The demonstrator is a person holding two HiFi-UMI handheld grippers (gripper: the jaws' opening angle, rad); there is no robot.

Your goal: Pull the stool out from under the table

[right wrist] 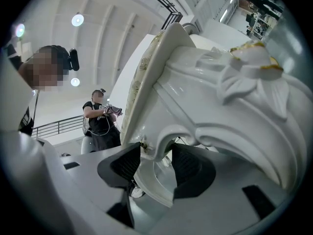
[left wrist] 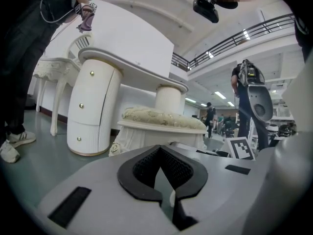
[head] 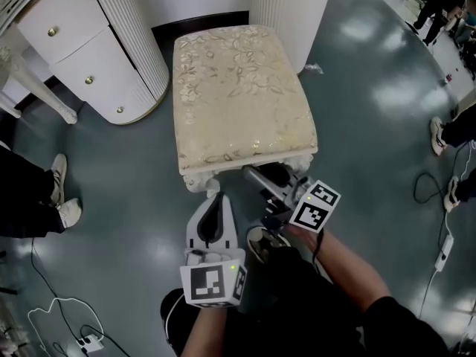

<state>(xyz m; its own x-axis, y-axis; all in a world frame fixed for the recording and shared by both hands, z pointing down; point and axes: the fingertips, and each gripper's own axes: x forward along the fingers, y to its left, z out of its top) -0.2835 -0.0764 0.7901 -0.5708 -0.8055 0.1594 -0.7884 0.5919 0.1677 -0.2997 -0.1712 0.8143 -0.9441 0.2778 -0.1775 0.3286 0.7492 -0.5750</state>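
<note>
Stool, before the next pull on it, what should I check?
1. Right gripper clamped on the stool at its carved frame: ok.
2. Left gripper free: ok, jaws together, nothing in them.
3. stool fully clear of the table: cannot tell.
4. Floor behind the stool free: not ok, a shoe sits just behind the grippers.

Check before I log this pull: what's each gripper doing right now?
Left gripper: closed, holding nothing.
Right gripper: closed on the stool, at its carved frame.

Left claw, tips together, before stool
</note>
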